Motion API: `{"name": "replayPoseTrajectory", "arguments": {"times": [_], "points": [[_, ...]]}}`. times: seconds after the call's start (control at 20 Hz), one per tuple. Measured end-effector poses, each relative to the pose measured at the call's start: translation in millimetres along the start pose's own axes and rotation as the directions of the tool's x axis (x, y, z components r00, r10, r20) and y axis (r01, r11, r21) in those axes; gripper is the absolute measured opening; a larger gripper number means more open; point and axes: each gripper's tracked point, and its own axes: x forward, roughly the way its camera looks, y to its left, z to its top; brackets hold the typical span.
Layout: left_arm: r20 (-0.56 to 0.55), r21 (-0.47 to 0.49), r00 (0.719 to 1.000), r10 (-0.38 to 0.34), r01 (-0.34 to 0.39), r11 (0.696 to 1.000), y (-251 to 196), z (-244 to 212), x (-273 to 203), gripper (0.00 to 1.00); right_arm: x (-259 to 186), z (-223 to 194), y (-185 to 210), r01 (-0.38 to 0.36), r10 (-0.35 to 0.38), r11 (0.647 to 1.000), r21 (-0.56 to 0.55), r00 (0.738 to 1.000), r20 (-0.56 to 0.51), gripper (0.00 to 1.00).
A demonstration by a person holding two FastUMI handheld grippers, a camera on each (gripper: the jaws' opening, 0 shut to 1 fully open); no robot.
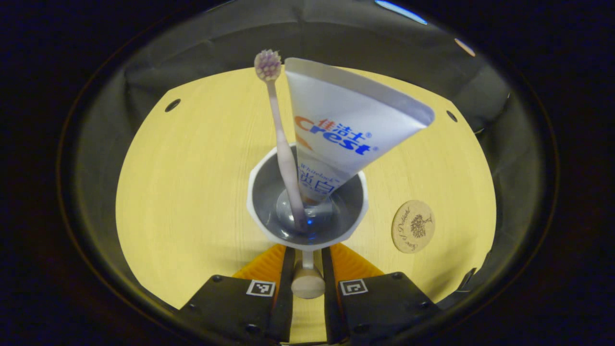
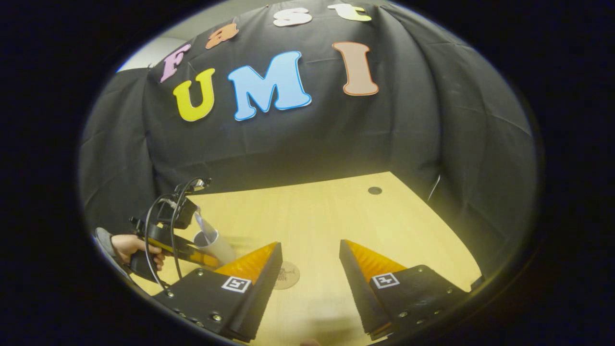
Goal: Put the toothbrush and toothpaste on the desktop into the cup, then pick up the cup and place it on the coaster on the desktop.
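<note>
The left claw [image 1: 307,269] pinches the white faceted cup [image 1: 307,204] by its handle, lilac toothbrush [image 1: 283,139] and white toothpaste tube [image 1: 346,125] already inside, the round wooden coaster [image 1: 413,226] waiting at four o'clock on the pale wooden tabletop [image 1: 192,182], while the right claw [image 2: 310,262] hangs wide and idle.

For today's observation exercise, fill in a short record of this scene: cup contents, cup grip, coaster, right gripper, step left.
cup contents: toothbrush and toothpaste stand in the cup
cup grip: left gripper shut on the cup's handle
coaster: coaster lies bare on the desktop, apart from the cup
right gripper: right gripper open, holding nothing
step left: set the cup on the coaster
</note>
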Motion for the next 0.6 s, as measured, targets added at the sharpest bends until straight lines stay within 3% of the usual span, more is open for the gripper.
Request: {"name": "replayPoseTrajectory", "arguments": {"times": [0.05, 0.15, 0.25, 0.3, 0.4, 0.6], "points": [[0.006, 0.003, 1.000, -0.002, 0.002, 1.000, -0.7, -0.5, 0.8, 0.32, -0.3, -0.5, 0.4, 0.000, 0.000, 1.000, -0.002, 1.000, -0.001, 0.71], [0.031, 0.030, 0.999, -0.008, 0.007, 1.000, -0.6, 0.4, -1.7, 0.31, -0.5, -1.0, 0.7, 0.001, -0.001, 1.000, -0.006, 1.000, -0.003, 0.76], [0.052, 0.054, 0.999, -0.012, 0.009, 0.998, -4.1, 0.7, -1.2, 0.29, -1.6, -1.6, -0.5, 0.004, -0.004, 1.000, -0.007, 1.000, -0.006, 0.76], [0.058, 0.062, 0.998, -0.018, 0.015, 0.998, -5.9, 0.4, -2.3, 0.29, -1.7, -1.6, -0.8, 0.003, -0.003, 1.000, -0.005, 1.000, -0.008, 0.71], [0.073, 0.047, 0.996, -0.050, 0.047, 0.998, -15.4, 1.9, -6.2, 0.29, -2.6, -0.6, -1.4, 0.002, -0.002, 1.000, -0.002, 1.000, -0.009, 0.76], [0.091, 0.042, 0.992, -0.084, 0.081, 0.996, -36.7, -0.6, -5.8, 0.29, -6.1, 1.4, -5.7, 0.012, -0.012, 1.000, -0.007, 1.000, -0.003, 0.76]]}}
